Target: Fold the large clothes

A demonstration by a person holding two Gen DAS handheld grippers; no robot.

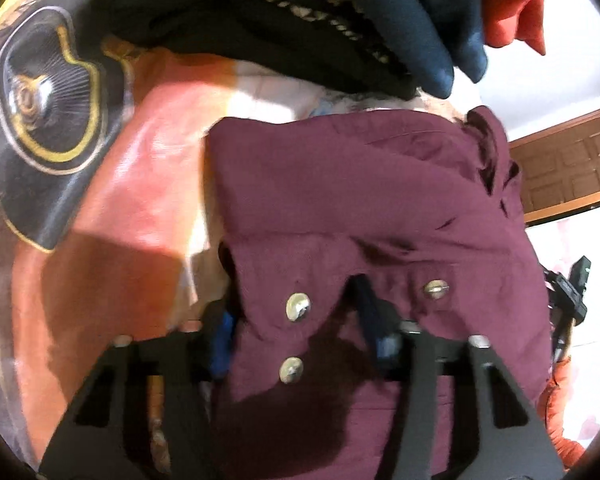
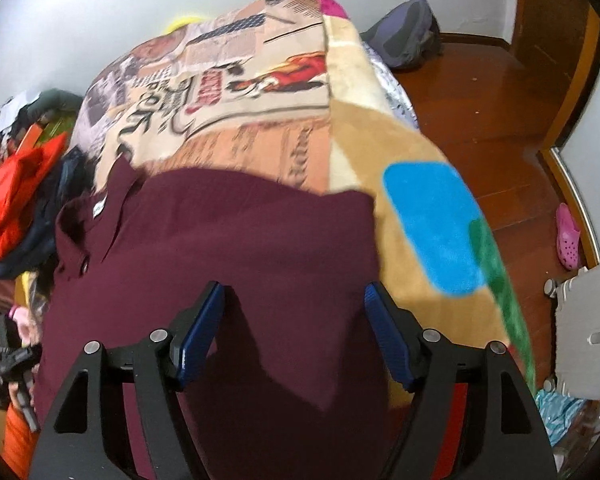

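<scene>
A maroon button shirt (image 1: 360, 200) lies folded on the patterned blanket (image 1: 148, 168). In the left wrist view a flap with silver buttons drapes over my left gripper (image 1: 300, 320); the cloth hides most of the fingers, so I cannot tell how they stand. In the right wrist view the same shirt (image 2: 240, 240) lies flat with its collar at the left. My right gripper (image 2: 292, 308) hovers over the near part of the shirt, jaws wide apart and empty. The left gripper shows at the left edge (image 2: 8, 352).
A pile of clothes, black, navy and red (image 1: 400, 20), sits beyond the shirt, and it also shows at the left of the bed (image 2: 16, 204). The blanket (image 2: 260, 92) covers the bed. Wooden floor (image 2: 480, 92), a grey bag (image 2: 408, 32) and a pink shoe (image 2: 568, 236) lie to the right.
</scene>
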